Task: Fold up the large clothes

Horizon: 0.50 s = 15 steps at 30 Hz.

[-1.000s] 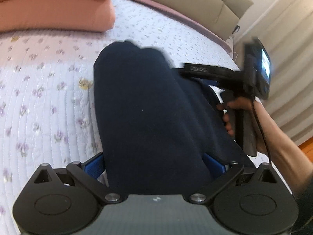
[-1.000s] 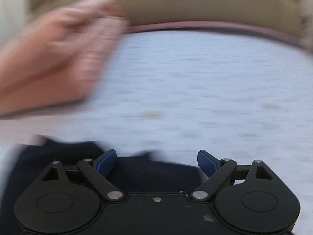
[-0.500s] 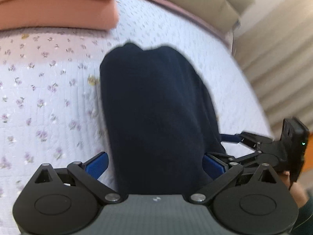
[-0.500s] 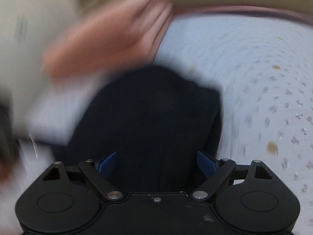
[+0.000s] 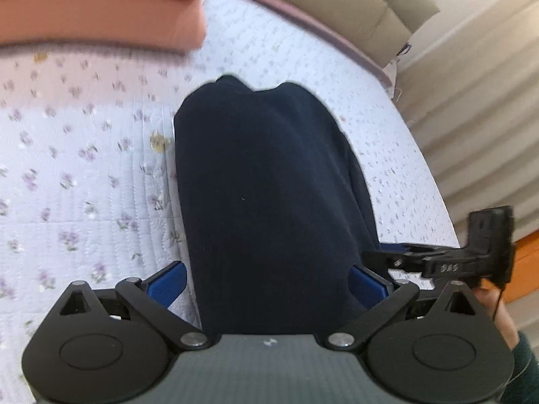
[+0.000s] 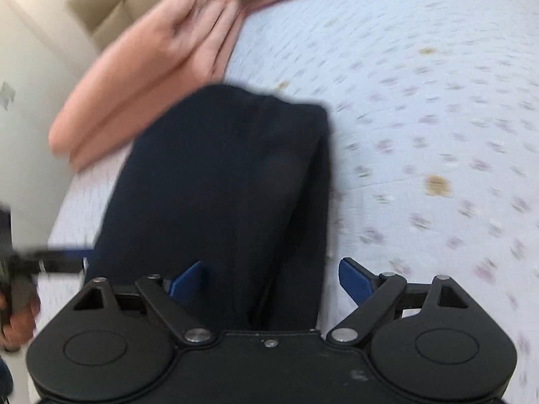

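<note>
One navy knit garment (image 5: 269, 202), long folded strip | quilted floral bedspread (image 5: 84, 185)

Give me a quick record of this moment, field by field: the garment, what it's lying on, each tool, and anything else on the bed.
garment: dark navy garment, folded into a long strip
surface: floral quilted bedspread
left tool: left tool open, blue pads either side of the garment's near end
right tool: right tool open, near end of the garment between its pads
other items: pink pillows stacked at the head of the bed
backdrop: beige padded headboard
image quality: right wrist view blurred
</note>
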Each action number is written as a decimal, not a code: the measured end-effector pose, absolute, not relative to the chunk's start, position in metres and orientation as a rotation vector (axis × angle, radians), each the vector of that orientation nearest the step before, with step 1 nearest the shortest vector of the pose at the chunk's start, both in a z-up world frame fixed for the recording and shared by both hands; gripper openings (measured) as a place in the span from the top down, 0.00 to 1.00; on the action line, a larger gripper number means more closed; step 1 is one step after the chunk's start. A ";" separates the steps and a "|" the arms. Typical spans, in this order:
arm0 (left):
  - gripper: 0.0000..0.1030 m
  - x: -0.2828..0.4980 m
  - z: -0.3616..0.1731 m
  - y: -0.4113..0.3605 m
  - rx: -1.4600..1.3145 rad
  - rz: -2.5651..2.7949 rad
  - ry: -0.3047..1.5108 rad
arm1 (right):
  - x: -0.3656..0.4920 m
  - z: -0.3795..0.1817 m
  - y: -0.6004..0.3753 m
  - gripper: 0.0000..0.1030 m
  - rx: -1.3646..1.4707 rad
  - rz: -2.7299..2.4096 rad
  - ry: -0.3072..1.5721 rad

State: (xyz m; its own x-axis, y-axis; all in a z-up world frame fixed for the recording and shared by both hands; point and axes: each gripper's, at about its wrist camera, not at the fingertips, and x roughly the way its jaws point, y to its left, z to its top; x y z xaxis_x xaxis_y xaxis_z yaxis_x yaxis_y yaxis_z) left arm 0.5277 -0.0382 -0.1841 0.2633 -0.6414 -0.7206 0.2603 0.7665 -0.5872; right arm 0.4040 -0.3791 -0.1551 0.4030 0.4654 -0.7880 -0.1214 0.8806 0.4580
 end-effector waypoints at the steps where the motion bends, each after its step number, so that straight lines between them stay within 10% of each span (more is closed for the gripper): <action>1: 0.00 0.534 -0.191 -0.040 -0.410 -0.640 1.180 | 0.413 -0.166 -0.380 0.00 0.393 0.407 1.139; 15: 0.00 0.561 -0.237 -0.053 -0.485 -0.774 1.210 | 0.427 -0.186 -0.378 0.00 0.386 0.578 1.038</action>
